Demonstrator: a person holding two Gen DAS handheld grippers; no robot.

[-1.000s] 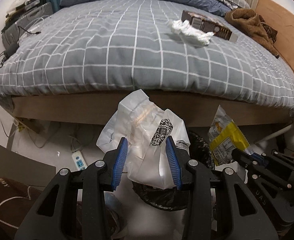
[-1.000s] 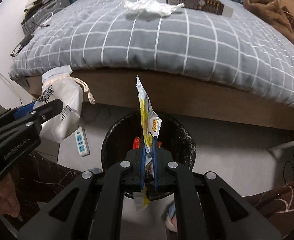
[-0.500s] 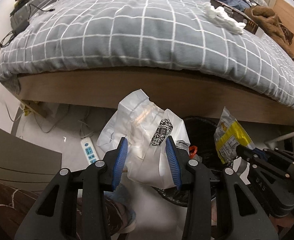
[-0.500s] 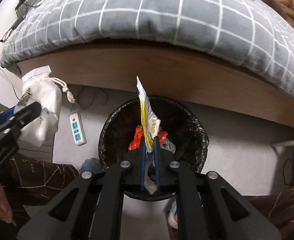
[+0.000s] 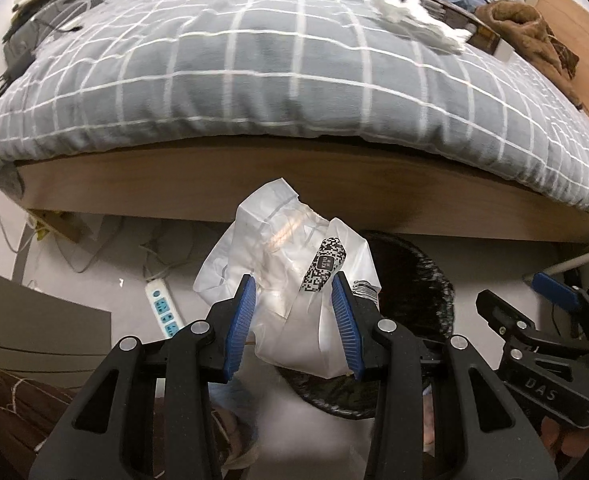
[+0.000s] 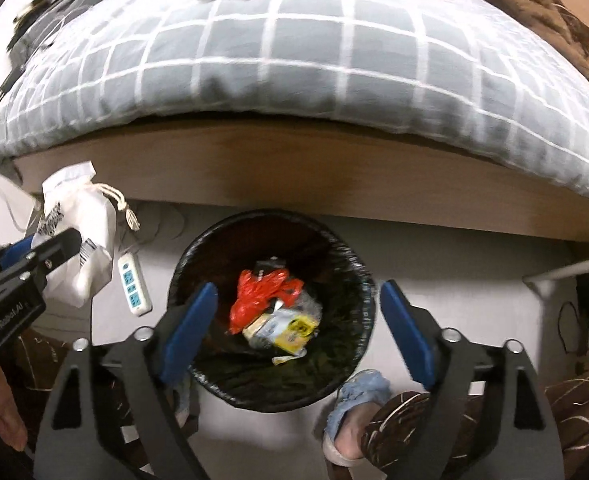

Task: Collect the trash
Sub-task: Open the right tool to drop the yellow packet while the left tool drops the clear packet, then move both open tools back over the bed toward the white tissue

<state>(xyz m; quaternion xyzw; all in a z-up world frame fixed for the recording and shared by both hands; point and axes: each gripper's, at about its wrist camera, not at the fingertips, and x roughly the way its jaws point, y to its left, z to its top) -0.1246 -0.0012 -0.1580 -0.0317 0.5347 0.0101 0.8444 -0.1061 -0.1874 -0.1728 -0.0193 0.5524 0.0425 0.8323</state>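
My left gripper [image 5: 292, 280] is shut on a crumpled white plastic bag [image 5: 290, 248] with a black-and-white code label, held just left of the black-lined trash bin [image 5: 414, 280]. The right wrist view shows that bag [image 6: 74, 216] hanging from the left gripper [image 6: 54, 248] at the left edge. My right gripper [image 6: 298, 286] hangs over the bin [image 6: 270, 216]; its jaws are opening, with nothing between them. The yellow snack wrapper [image 6: 294, 330] lies inside the bin beside a red plastic bag [image 6: 258, 292]. From the left wrist, the right gripper [image 5: 514, 292] appears at the right.
A bed with a grey checked duvet [image 5: 294, 80] and wooden side board [image 6: 294, 168] stands right behind the bin. White tissue [image 5: 414, 20], a dark box and a brown cloth [image 5: 526, 28] lie on it. A power strip [image 6: 134, 284] lies on the floor; a slippered foot [image 6: 354, 400] is beside the bin.
My right gripper has gone from shut on the yellow wrapper to open, and the wrapper has dropped into the bin. Both grippers have sunk a little. The left still grips the white bag.
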